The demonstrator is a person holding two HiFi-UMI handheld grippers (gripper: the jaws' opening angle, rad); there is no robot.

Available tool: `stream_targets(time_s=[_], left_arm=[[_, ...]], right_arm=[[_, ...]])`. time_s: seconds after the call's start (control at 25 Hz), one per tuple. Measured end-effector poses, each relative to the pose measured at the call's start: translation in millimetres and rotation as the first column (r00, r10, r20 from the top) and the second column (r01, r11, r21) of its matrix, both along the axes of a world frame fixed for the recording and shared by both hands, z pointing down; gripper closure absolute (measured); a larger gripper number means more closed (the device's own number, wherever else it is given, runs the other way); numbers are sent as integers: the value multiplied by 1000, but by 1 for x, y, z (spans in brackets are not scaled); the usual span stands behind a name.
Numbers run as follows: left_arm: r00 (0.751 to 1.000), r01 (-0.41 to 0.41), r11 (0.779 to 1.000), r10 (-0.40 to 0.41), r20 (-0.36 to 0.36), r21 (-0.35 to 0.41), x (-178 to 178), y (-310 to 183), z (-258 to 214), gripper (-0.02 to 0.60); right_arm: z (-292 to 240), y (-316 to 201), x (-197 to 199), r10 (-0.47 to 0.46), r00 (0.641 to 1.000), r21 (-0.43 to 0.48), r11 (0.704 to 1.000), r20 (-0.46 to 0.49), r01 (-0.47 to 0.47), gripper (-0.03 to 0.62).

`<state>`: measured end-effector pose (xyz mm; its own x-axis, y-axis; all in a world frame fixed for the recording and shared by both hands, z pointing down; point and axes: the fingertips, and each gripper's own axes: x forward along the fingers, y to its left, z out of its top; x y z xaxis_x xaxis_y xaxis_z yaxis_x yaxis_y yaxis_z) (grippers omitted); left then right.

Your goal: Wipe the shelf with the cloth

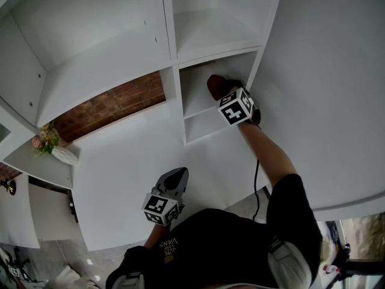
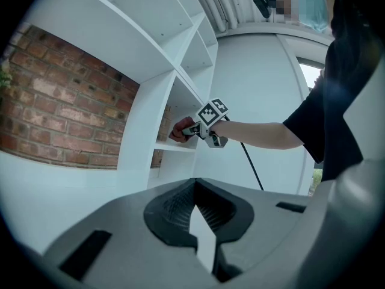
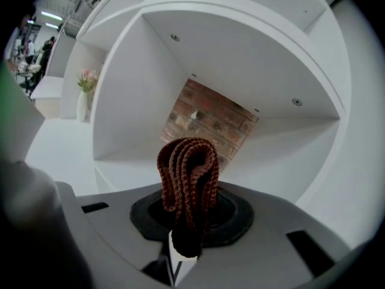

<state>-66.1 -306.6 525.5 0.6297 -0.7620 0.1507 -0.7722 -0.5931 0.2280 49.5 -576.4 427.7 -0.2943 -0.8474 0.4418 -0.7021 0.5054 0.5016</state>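
The brown knitted cloth point(image 3: 187, 176) stands folded upright out of my right gripper point(image 3: 185, 224), which is shut on it. In the head view that gripper point(image 1: 224, 95) reaches into a small compartment of the white shelf unit point(image 1: 198, 107), and the cloth point(image 1: 215, 85) sits just above the shelf board. Whether the cloth touches the board I cannot tell. From the left gripper view the cloth point(image 2: 178, 129) shows at the compartment's mouth over the board point(image 2: 174, 147). My left gripper point(image 2: 194, 188) hangs low near my body, shut and empty point(image 1: 177, 176).
A brick wall point(image 1: 114, 106) shows behind the open shelf backs point(image 3: 210, 120). A white vase with flowers point(image 1: 53, 146) stands on a lower ledge at the left. A black cable point(image 1: 257, 182) runs down from my right arm. A broad white panel point(image 1: 325, 89) closes the right side.
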Motion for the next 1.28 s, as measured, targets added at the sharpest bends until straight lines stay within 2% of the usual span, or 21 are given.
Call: stream_targets(time_s=[0.12,0.24,0.48,0.68,0.88,1.04,1.28], left_arm=[[1000,-2,1000,2,1,5,2,1,-2,577],[1000,-4,1000,4,3,9,4,3,-3,577],[1000,-5,1000,5,6,12,5,5,-3,577],[1000,7,1000,-7,-6,18,2,4,-7,577],[1000,8,1000,-8,1,10,0,4,-3,577],[1000,7,1000,-7,-5,10,0,3,-3,577],[1000,-6,1000,6,-6,-4,2,2,1,577]], right_arm=[[-4,20,-22,-66,992,-24,997,110,69,526],[-7,40,-44,-122,969,-42,990,215,134,526],[3,72,-84,-202,927,-93,966,315,242,525],[23,80,-99,-231,937,-114,957,264,268,525],[30,76,-91,-233,956,-94,963,179,253,525],[32,64,-63,-183,972,-89,976,146,197,525],[33,39,4,-43,996,-75,996,79,49,525]])
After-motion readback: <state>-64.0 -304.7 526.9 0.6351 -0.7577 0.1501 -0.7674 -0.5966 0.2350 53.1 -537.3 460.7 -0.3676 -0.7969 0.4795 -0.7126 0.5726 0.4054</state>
